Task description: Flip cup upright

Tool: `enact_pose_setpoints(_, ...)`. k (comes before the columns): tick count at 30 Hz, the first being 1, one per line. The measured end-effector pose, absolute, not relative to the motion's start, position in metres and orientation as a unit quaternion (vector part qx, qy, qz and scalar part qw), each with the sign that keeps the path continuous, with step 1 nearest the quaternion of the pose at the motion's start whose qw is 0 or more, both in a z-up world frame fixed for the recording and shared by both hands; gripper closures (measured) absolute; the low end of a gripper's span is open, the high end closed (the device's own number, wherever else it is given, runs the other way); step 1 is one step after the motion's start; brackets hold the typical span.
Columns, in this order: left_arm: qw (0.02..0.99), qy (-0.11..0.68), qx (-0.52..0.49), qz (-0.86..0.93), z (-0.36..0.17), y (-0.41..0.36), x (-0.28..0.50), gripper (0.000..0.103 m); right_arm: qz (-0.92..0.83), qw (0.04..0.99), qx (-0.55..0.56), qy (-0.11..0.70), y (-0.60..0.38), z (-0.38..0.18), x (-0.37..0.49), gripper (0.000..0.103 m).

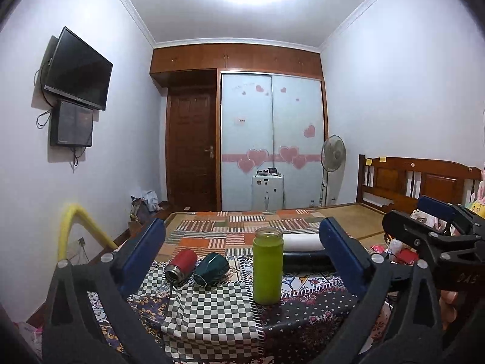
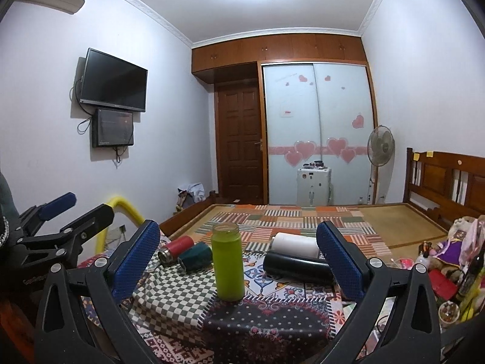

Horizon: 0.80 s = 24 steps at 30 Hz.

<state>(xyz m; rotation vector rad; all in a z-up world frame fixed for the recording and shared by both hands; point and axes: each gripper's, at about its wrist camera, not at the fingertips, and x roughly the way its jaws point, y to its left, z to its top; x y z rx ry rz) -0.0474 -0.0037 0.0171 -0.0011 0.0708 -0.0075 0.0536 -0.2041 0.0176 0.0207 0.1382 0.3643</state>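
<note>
My wide-open, empty left gripper [image 1: 242,253] faces the toppled dark-green faceted cup [image 1: 211,268], lying just left of centre, mouth toward me.

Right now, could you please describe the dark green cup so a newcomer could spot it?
On the patchwork-covered bed, find the upright lime-green bottle. Left of it lies the dark green faceted cup, tipped over beside a red steel flask, squatter and angular.

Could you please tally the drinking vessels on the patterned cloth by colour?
Green, upright: 1, the green bottle
Red, lying down: 1, the red flask
Dark teal, lying down: 1, the teal cup
White, lying down: 1, the white cup
Black, lying down: 1, the black flask
Total: 5
</note>
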Motion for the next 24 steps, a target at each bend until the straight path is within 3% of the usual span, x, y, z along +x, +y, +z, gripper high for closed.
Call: enact_pose_setpoints(24, 0.999, 0.045, -0.010, -0.006, 0.0101, -0.0021, -0.0449, 0.000, 0.168, 0.983, 0.012, 0.069, -0.2064, 0.0138, 0.0468, 0.000)
